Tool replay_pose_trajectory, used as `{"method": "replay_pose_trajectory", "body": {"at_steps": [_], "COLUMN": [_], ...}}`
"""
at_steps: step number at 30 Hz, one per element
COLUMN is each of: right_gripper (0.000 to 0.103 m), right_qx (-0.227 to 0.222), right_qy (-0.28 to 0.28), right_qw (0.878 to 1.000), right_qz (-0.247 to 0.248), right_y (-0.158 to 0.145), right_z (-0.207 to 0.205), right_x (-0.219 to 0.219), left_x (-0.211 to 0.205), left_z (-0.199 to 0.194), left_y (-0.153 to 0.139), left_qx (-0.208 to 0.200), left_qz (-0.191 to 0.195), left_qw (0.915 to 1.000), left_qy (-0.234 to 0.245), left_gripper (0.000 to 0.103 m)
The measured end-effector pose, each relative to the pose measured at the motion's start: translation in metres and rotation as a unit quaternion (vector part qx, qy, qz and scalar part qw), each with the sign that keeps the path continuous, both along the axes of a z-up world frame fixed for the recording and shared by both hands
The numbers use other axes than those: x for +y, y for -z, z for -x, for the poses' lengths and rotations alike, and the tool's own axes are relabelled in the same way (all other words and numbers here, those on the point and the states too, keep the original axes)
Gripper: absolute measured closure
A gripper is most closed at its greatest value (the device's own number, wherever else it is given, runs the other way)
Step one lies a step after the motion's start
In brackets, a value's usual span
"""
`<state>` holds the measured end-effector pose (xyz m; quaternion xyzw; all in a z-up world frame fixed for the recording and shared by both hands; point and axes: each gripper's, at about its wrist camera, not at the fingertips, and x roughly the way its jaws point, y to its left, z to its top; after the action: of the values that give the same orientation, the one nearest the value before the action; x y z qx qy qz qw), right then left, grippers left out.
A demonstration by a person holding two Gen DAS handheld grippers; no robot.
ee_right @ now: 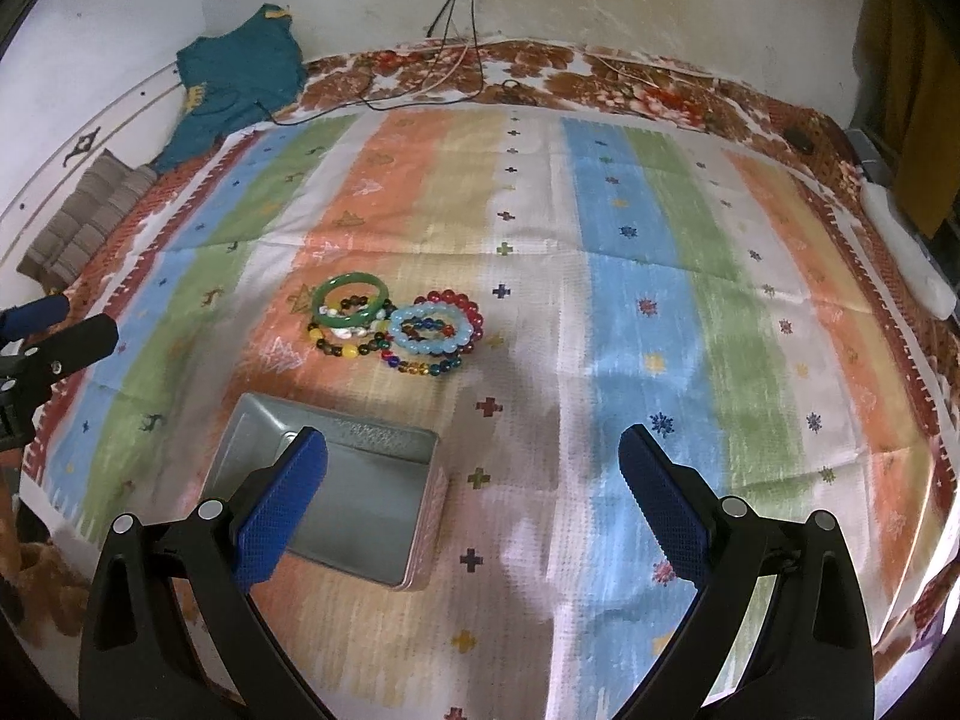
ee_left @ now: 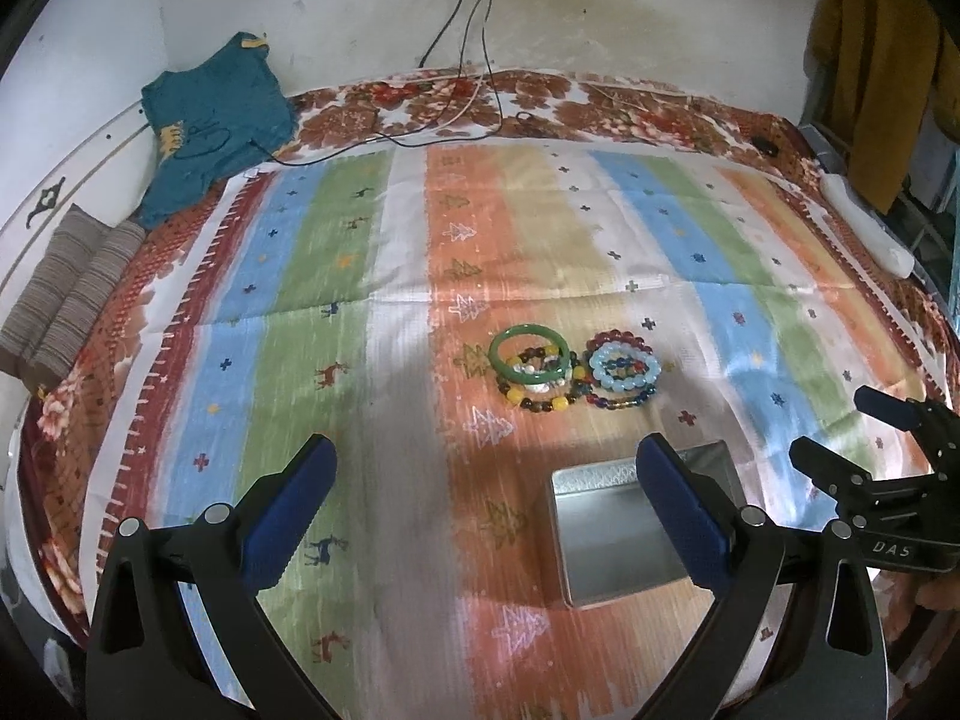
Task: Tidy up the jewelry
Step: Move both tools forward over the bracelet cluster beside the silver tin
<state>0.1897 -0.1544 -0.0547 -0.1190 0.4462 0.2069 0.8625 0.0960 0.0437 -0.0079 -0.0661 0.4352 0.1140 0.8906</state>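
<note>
Left wrist view: the left claw [ee_left: 486,492] is hovering with its blue-padded fingers [ee_left: 294,510] spread wide apart, gripping nothing and touching nothing, above a striped cloth [ee_left: 384,360] that is covering a bed. An open metal tin [ee_left: 606,534] is lying just ahead of its right finger, which is partly hiding the tin's far corner. Beyond the tin, ahead of the claw and slightly to its right, a cluster of jewelry is resting on an orange stripe: a green bangle [ee_left: 529,353] is overlapping an amber-and-dark bead bracelet [ee_left: 540,399], and just to their right a pale blue bead bracelet [ee_left: 624,367] is sitting on top of a red bead bracelet [ee_left: 618,339]. The right claw [ee_left: 840,438] is showing at the far right edge, its fingers parted and empty.

Right wrist view: the right claw [ee_right: 474,474] is likewise standing wide open over the cloth, holding nothing. The tin is lying beneath and ahead of its left finger [ee_right: 282,516], apart from the pads. The bracelets are sitting ahead and to the left, beyond the tin. A teal garment [ee_right: 240,84] is lying at the far left corner of the bed, near black cables [ee_right: 456,18] trailing down the wall.
</note>
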Motion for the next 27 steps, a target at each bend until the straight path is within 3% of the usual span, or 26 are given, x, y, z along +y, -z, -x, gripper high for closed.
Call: {"method": "replay_pose_trajectory", "body": {"at_steps": [11, 27], "right_gripper": [0.004, 0.004], "right_qx": [0.010, 0.048], "right_qy": [0.006, 0.022], "right_qw": [1.000, 0.998], "right_qz": [0.015, 0.025], "right_y": [0.011, 0.040], "right_z": [-0.022, -0.065], "right_x": [0.008, 0.021], "left_x": [0.017, 0.039], "left_z": [-0.032, -0.088], "left_y": [0.006, 0.051], "left_qx": [0.005, 0.059], "left_qz": [-0.017, -0.007], "left_qw": [0.9997, 0.9979], "left_qy": [-0.018, -0.028], "left_gripper": [0.006, 0.006]}}
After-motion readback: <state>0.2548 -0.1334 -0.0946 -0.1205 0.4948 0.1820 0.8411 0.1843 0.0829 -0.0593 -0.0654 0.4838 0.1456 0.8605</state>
